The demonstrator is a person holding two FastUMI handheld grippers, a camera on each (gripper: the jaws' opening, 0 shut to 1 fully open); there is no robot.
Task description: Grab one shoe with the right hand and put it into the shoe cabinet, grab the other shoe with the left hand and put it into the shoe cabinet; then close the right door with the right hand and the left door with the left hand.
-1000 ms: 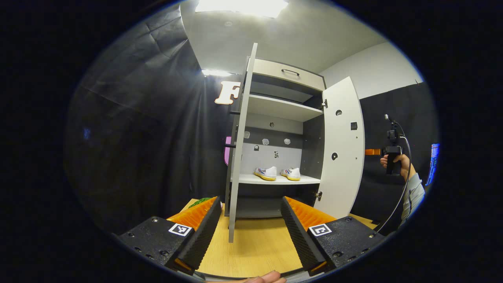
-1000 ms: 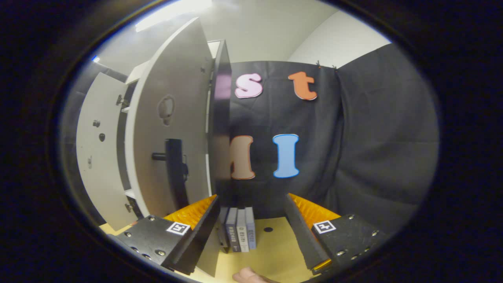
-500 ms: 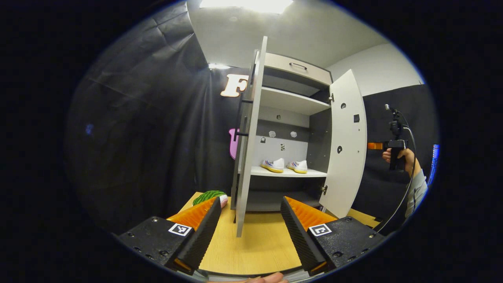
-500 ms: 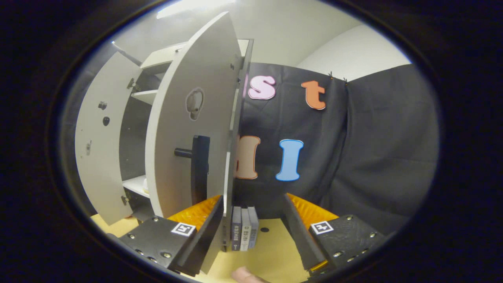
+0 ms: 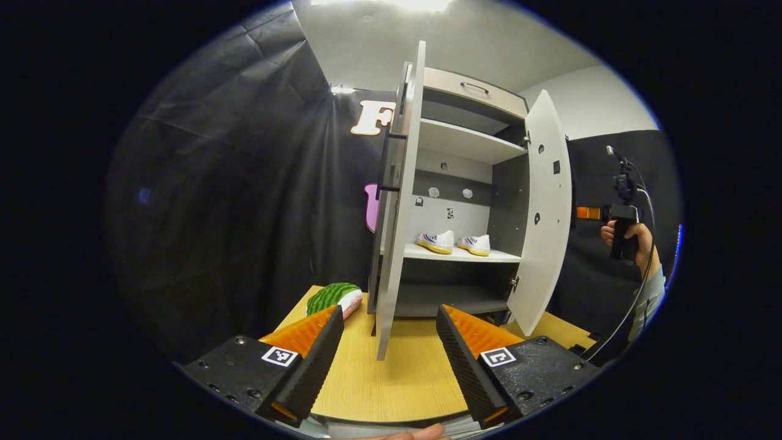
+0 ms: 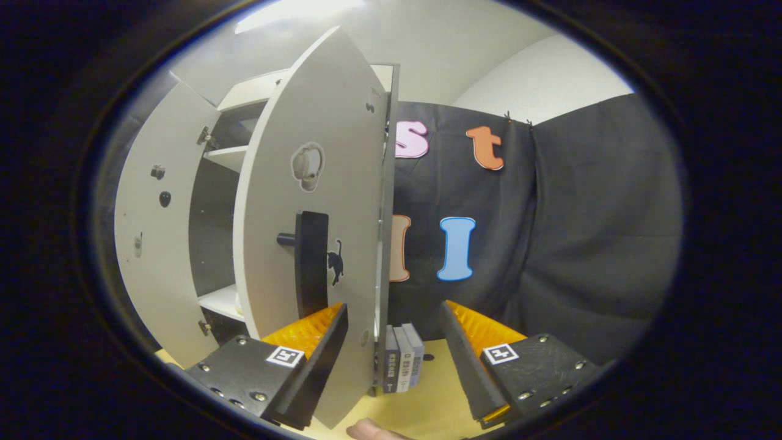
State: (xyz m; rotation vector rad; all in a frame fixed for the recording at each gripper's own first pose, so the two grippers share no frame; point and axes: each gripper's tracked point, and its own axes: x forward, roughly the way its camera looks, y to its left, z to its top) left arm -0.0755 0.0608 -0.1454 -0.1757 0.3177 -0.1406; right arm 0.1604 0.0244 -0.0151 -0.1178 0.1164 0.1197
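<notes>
The shoe cabinet point(image 5: 464, 143) stands on the wooden table with both doors open. Two white shoes point(image 5: 437, 241) point(image 5: 476, 244) sit side by side on its middle shelf. The left door point(image 5: 397, 201) is edge-on to my left gripper point(image 5: 388, 360), which is open, holds nothing and is well back from it. The right door point(image 5: 544, 208) is swung out, and a hand holds the right gripper point(image 5: 617, 223) behind it. In the right gripper view, the right gripper point(image 6: 394, 366) is open close to that door's outer face point(image 6: 317, 183), below its black handle point(image 6: 310, 263).
A green striped, watermelon-like thing point(image 5: 330, 297) lies on the table point(image 5: 391, 379) left of the cabinet. A few upright books point(image 6: 403, 366) stand on the table by the cabinet's right side. Black cloth walls close in behind and beside.
The right gripper has come nearer the right door, whose outer face looms larger and more central. The left gripper view has drifted left and back, bringing the green striped thing into sight.
</notes>
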